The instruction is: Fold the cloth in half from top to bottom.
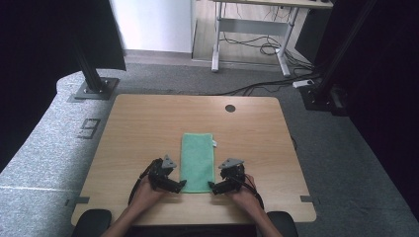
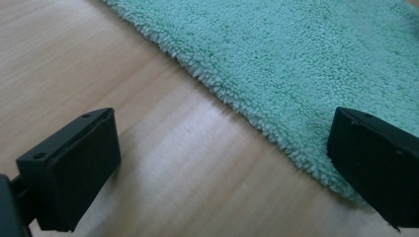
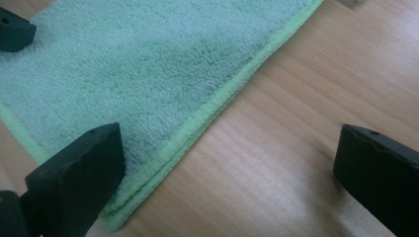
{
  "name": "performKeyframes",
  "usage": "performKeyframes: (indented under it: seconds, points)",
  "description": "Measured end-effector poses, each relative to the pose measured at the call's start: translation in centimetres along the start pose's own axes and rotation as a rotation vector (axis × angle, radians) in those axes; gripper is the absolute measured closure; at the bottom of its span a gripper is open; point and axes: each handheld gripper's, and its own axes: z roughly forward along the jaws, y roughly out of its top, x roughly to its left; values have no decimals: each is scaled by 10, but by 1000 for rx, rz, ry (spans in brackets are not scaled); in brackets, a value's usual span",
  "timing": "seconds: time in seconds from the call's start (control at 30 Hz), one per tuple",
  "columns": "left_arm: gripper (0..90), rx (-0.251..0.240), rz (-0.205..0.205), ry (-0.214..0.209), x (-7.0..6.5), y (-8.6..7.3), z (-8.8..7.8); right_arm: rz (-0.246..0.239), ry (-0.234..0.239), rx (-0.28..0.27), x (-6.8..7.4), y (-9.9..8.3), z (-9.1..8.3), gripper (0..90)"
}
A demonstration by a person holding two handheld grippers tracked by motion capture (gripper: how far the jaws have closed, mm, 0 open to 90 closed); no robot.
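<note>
i have both sets of fingers spread wide at the near corners of the green towel (image 1: 197,163), left gripper (image 1: 174,186) at seven o'clock, right gripper (image 1: 218,187) at five. best to pinch both layers evenly, low against the bench (image 1: 138,128). a white tag (image 1: 215,144) sits at two o'clock, unreadable.

The worktop (image 1: 143,128) is pale wood-grain laminate, smooth with a soft sheen that catches light in the left gripper view. On it lies a mint-green towel (image 1: 197,160) of fluffy terry cloth, its pile loose and fuzzy along one edge and bound by a stitched hem of brighter green along the other. The left tongs (image 2: 222,168) and right tongs (image 3: 227,182) are matt black plastic. The floor (image 1: 44,148) is rough grey carpet.
</note>
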Motion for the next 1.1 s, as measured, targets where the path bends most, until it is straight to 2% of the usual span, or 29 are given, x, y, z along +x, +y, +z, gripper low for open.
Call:
performKeyframes:
  seconds: [0.1,0.13,0.2,0.3,0.47,0.67,0.77,0.97,1.1]
  points:
    - [0,31,-19,-37,2,4,-3,-1,1,-3,3,-2,-2,0]
    - [0,21,-35,-45,4,6,-3,-1,0,-4,3,-3,-2,0]
    - [0,-5,-53,-23,11,13,-5,-1,2,-3,3,-2,-2,0]
    - [0,-28,-60,7,20,23,-6,-4,5,-1,3,-2,-2,0]
    - [0,-20,-59,63,34,37,7,-4,7,-2,3,-2,-2,0]
    - [0,10,-79,98,44,35,24,-9,10,-1,2,-2,-2,0]
    - [0,-2,-94,84,44,31,26,-12,12,-1,2,-2,-1,0]
    - [0,-9,-91,80,45,30,26,-25,30,3,0,-1,-1,2]
    - [0,-9,-91,80,45,30,26,-22,45,24,-1,4,-1,11]
